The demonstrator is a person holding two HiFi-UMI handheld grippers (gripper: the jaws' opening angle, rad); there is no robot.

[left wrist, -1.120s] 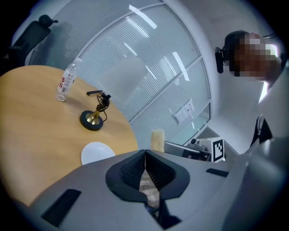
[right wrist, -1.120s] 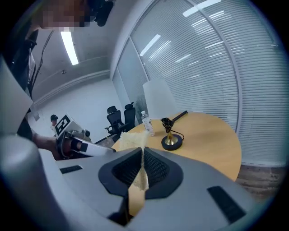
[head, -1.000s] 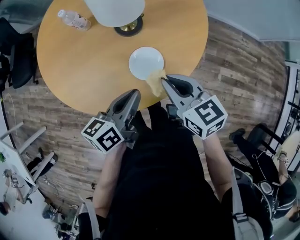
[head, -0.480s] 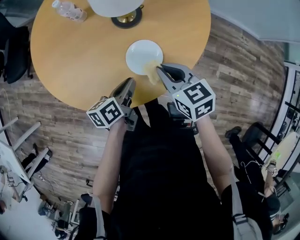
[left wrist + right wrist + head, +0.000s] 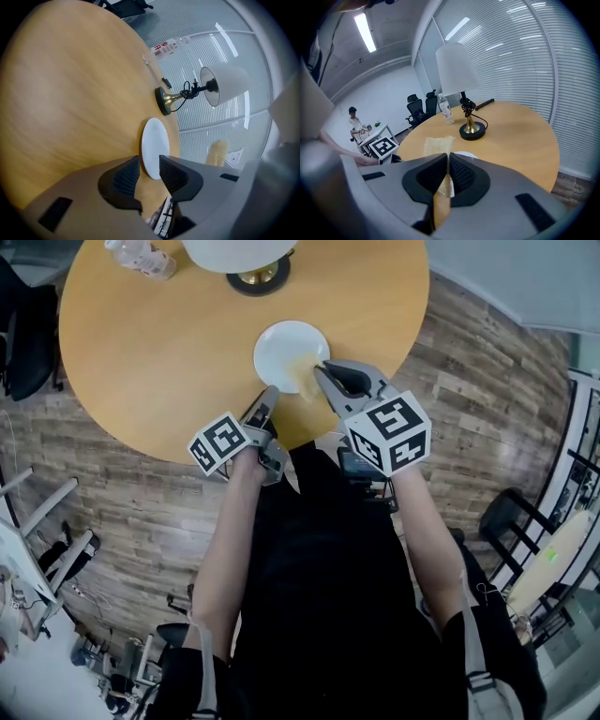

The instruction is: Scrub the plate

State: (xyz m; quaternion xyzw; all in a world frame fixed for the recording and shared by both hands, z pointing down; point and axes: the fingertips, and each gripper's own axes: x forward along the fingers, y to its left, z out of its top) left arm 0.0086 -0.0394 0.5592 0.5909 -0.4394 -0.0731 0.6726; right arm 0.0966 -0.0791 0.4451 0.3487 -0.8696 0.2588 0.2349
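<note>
While a person in black is standing at a round wooden table (image 5: 141, 352), two hand-held grippers are meeting at the single white plate (image 5: 281, 345), which is lying flat near the table's close edge. The right gripper (image 5: 323, 371) is clenching one yellow sponge (image 5: 302, 379) between its jaws and is holding it over the plate's near rim; whether the sponge is touching the plate is unclear. The left gripper (image 5: 269, 397) is pointing at the plate's near left rim. Its jaws have just been opening and are now standing apart, with the plate's edge showing in the gap between them and neither pad pressing on it. Each gripper is carrying one marker cube, two in all: the left cube (image 5: 222, 444) and the right cube (image 5: 389, 432). Beyond the plate, one lamp (image 5: 234, 251) with a white shade is standing on a round brass base (image 5: 258, 279), and one clear water bottle (image 5: 141, 257) is lying on its side at the table's far left. One black chair (image 5: 23, 334) is standing on the plank floor beside the table.
</note>
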